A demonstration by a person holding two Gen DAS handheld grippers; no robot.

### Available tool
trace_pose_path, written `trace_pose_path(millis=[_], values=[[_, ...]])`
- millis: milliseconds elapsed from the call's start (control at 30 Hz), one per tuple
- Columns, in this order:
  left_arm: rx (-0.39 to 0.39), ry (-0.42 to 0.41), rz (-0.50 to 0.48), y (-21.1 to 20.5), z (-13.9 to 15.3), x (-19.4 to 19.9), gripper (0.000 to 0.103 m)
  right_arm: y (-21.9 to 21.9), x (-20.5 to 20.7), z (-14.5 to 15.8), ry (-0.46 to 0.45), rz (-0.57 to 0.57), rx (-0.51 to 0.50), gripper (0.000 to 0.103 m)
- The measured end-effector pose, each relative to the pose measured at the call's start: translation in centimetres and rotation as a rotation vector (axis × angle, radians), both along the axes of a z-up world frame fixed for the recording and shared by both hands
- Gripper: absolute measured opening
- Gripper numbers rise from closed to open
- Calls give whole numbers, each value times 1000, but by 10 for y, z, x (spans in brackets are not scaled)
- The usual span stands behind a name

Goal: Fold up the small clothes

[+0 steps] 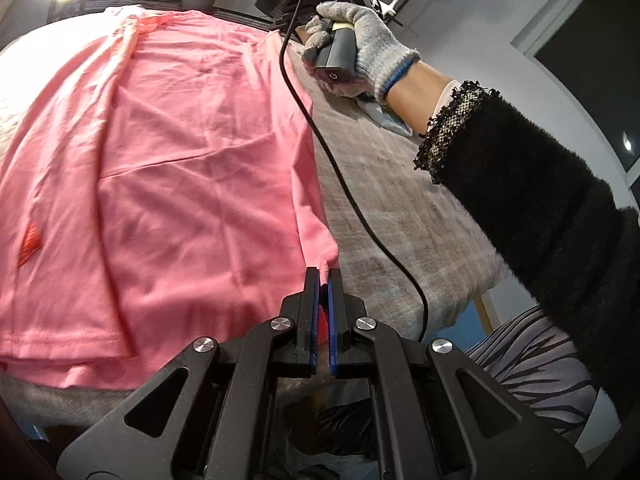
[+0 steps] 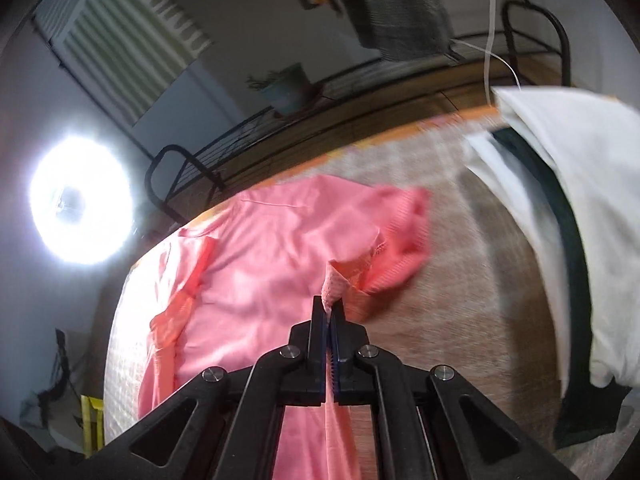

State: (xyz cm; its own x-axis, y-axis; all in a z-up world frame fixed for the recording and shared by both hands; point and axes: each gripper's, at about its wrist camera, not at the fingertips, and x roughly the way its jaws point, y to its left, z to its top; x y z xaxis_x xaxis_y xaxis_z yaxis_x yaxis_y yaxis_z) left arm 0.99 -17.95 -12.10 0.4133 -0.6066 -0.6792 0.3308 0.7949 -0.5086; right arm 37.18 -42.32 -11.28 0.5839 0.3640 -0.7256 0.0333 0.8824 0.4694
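the pink shirt (image 1: 168,184) is lying spread over a grey-brown cloth covering (image 1: 392,184) on the table, and everything here is placed against that shirt. in the left wrist view the left gripper (image 1: 323,276) is sitting at the shirt's near right corner, its 2 jaws pressed nearly together and pinching the hem corner, with pink fabric showing between the blue pads (image 1: 316,304). the shirt is lying in at least 2 layers along its near edge, and a small red patch (image 1: 30,244) is showing at its left side. a black cable (image 1: 340,184) is running along the shirt's right edge. beyond the shirt's far right corner a hand in a grey knit glove (image 1: 360,40) is gripping the handle of the other tool, with a black fuzzy sleeve (image 1: 540,216) trailing toward the camera.

in the right wrist view the right gripper (image 2: 329,306) is pinching a raised fold of the shirt (image 2: 256,264) at a ribbed edge, jaws pressed together on it, and fabric is also hanging down between the fingers toward the camera. a sleeve is flopping out to the right of the pinched spot. to the right of the shirt a white garment with a black stripe (image 2: 560,200) is lying on the covering. behind the shirt a potted plant (image 2: 284,88) is sitting on a wire rack, and a bright round lamp (image 2: 78,204) is glaring to the shirt's left.
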Motion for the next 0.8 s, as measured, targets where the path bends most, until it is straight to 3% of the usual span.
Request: trace_pose_path(millis=[300,533,800], values=[[-32,5,152,65,-1,-13,1,85,12,29,-52,115,-148,0],[-19,44,223,91,-16,-12,1,154,24,7,-27,213,-233,0],[30,24,261,105,-15,-18,1,176,34,-18,6,243,-278,0]])
